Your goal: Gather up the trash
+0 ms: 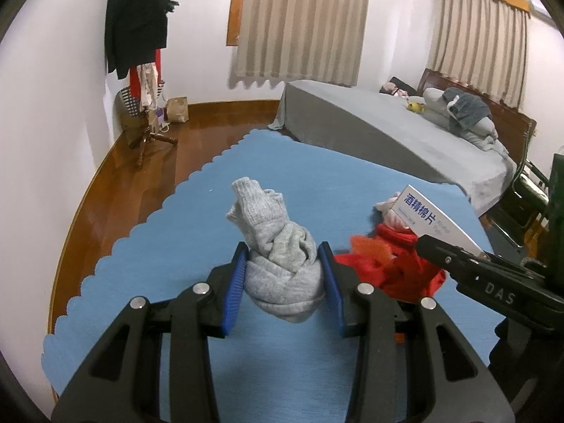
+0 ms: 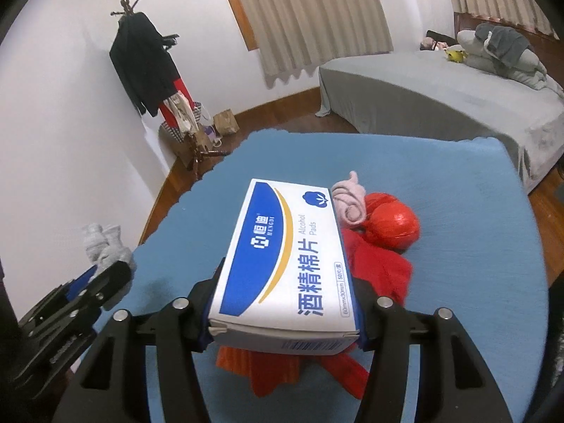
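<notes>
- Right now I am holding two things at once: my left claw (image 1: 283, 283) is clamping a rolled grey sock bundle (image 1: 278, 246) between its blue pads, and my right claw (image 2: 282, 303) is gripping a white-and-blue box of alcohol pads (image 2: 282, 264) across its short width.
- Both loads are sitting inside the claws, so neither is lying away from me; the box is running lengthwise straight ahead along my right fingers, its far end pointing toward the bed (image 2: 440, 95).
- The sock bundle is standing roughly upright, its loose end poking up and forward out of the left claw.
- Below and just beyond the box, a red cloth heap (image 2: 377, 268), a red mesh ball (image 2: 393, 224) and a pink rolled sock (image 2: 349, 201) are lying on the blue worktop (image 2: 476, 246).
- That heap is lying to the right of my left claw and directly under my right one, so the right hand is nearer to it, though I judge it is too occupied to take more.
- I am seeing no bin in either view, so I cannot tell which way to carry these.
</notes>
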Available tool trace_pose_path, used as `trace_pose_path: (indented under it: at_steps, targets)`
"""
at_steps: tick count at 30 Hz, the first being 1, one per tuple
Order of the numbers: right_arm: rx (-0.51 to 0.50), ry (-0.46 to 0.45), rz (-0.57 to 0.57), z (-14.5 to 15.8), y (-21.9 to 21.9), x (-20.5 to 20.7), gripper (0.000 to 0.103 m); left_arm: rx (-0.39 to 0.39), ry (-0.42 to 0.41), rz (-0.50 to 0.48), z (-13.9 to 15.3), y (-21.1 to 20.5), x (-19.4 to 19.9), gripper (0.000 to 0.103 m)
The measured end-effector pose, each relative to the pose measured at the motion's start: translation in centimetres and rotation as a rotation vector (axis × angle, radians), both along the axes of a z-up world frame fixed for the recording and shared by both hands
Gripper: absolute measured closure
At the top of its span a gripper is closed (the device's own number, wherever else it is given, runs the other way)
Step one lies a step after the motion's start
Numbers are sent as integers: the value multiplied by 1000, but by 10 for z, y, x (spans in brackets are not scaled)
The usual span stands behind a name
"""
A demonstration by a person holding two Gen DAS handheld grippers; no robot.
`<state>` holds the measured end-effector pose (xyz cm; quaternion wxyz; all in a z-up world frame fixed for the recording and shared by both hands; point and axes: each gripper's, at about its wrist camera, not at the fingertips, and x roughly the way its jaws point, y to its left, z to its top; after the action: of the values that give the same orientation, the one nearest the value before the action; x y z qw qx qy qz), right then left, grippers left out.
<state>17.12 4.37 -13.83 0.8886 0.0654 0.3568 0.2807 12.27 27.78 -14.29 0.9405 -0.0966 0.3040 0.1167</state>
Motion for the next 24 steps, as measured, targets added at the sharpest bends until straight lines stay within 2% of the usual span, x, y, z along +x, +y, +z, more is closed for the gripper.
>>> trace_pose_path:
  at_steps: [11,16,24]
  targets:
    - [2,-71,-8,29,-38,-25,46,-1,-25,-76,16,-43,0,64]
    - [23,-71,-17,34,-58,-28,46,1,-29,-109,18,-61,0,64]
    - [-25,-2,-51,-4,-61,-14,46,-3,15,-122,1,-70,2,64]
